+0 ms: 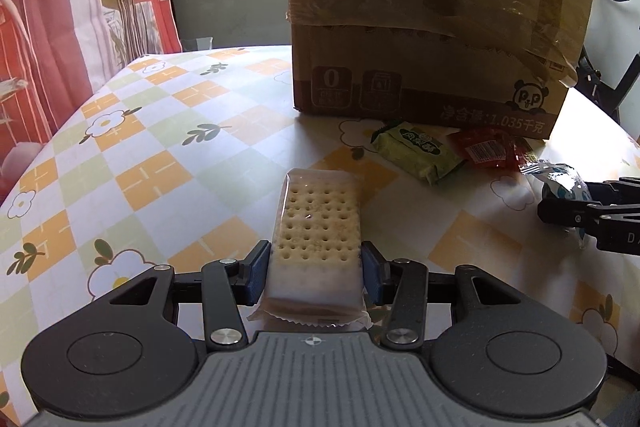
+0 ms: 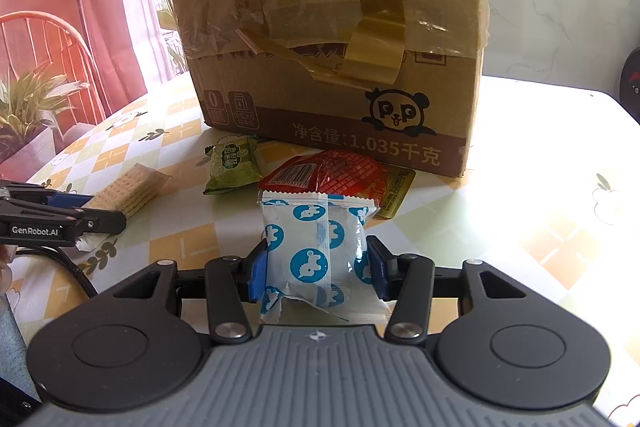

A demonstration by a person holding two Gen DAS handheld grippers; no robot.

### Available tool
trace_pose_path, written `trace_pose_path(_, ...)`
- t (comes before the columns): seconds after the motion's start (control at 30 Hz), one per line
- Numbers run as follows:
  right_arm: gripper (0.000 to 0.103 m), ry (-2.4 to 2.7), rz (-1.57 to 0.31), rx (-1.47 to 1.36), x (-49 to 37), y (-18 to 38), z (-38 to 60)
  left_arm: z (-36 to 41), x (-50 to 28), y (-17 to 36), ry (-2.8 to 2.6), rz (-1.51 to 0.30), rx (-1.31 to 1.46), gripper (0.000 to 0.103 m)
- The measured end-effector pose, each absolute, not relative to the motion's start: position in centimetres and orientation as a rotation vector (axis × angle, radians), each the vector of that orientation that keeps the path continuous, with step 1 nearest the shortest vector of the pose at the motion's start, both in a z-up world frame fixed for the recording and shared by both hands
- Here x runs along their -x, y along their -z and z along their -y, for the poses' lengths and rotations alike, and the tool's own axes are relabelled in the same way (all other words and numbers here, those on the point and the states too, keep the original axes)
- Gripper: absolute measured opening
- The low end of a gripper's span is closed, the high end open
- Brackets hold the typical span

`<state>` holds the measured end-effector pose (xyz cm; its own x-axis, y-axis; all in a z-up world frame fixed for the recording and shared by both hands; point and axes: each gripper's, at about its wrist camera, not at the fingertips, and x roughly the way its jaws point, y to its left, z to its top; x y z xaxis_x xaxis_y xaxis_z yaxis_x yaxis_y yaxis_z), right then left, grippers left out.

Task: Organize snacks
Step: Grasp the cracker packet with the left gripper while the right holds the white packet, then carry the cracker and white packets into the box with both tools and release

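My left gripper point(image 1: 316, 273) is shut on a clear-wrapped cracker pack point(image 1: 316, 227), held above the table. It also shows in the right wrist view point(image 2: 124, 193), at the left. My right gripper point(image 2: 318, 269) is shut on a white packet with blue spots point(image 2: 318, 239). That packet and gripper show at the right edge of the left wrist view point(image 1: 564, 187). A green snack packet point(image 1: 418, 153) point(image 2: 234, 163) and a red snack packet point(image 1: 486, 149) point(image 2: 332, 173) lie on the table in front of a taped cardboard box point(image 1: 432, 11) point(image 2: 332, 27).
A yellow packet point(image 2: 396, 195) lies partly under the red one. The table has a checked flower tablecloth point(image 1: 160, 155) point(image 2: 520, 227). A chair point(image 2: 44, 43) and plants stand beyond the left table edge. A pale wall is behind the box.
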<state>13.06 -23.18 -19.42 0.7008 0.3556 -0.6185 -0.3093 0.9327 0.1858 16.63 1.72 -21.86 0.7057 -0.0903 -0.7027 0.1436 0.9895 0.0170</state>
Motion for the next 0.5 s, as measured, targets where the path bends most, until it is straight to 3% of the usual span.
trace_pose_path(0.27,0.051,-0.37,-0.702,-0.071,-13.1,19.4,23.2,-1.9,-16.7,22.0,0.133,-0.763,-0.046,0.054)
trace_pose_path(0.5,0.051,-0.37,-0.702,-0.075,-13.0,19.5,23.2,-3.2,-16.8,21.7,0.166,-0.751,0.061,0.049)
